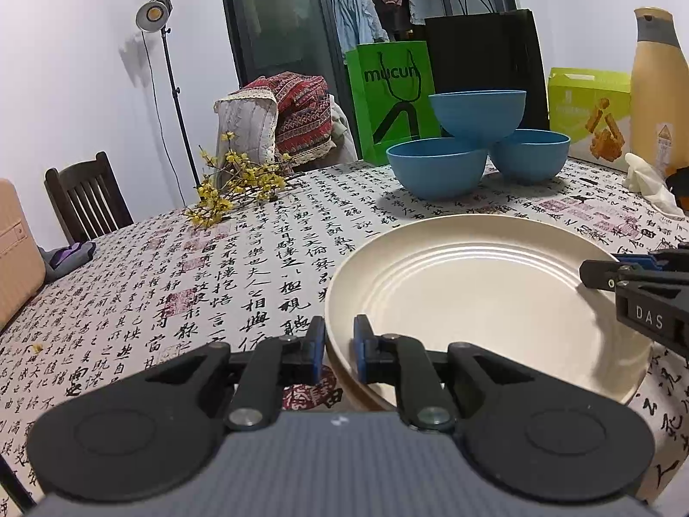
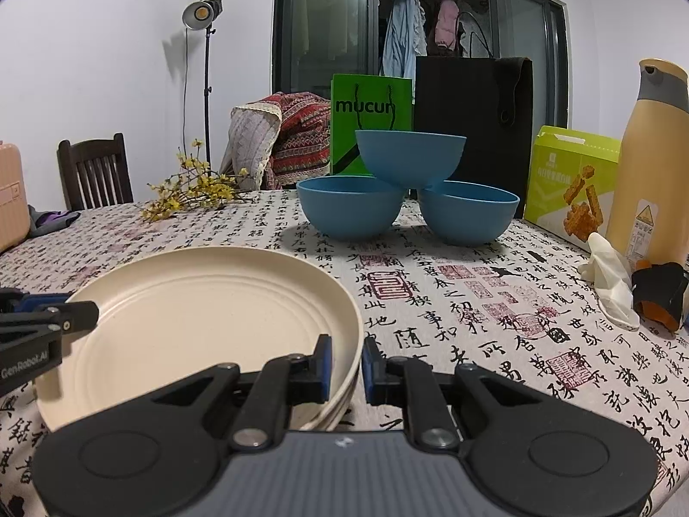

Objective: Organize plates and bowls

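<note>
A stack of cream plates (image 1: 482, 297) (image 2: 206, 306) lies on the calligraphy tablecloth, close in front of me. My left gripper (image 1: 339, 347) is shut on the top plate's near-left rim, one pad inside and one outside. On the near-right rim my right gripper (image 2: 346, 364) is shut the same way. Each gripper shows in the other's view, the right one (image 1: 624, 275) and the left one (image 2: 51, 319). Behind the plates stand three blue bowls: the top bowl (image 1: 478, 114) (image 2: 411, 157) rests on the rims of a left bowl (image 1: 437, 168) (image 2: 349, 207) and a right bowl (image 1: 529, 155) (image 2: 467, 211).
At the table's back stand a green bag (image 2: 370, 116), a black bag (image 2: 473, 116), a green snack box (image 2: 572, 181) and a tall yellow bottle (image 2: 654, 159). A white glove (image 2: 611, 280) lies at the right. Yellow flowers (image 2: 193, 189) lie at the back left, with a chair (image 2: 94, 168) behind them.
</note>
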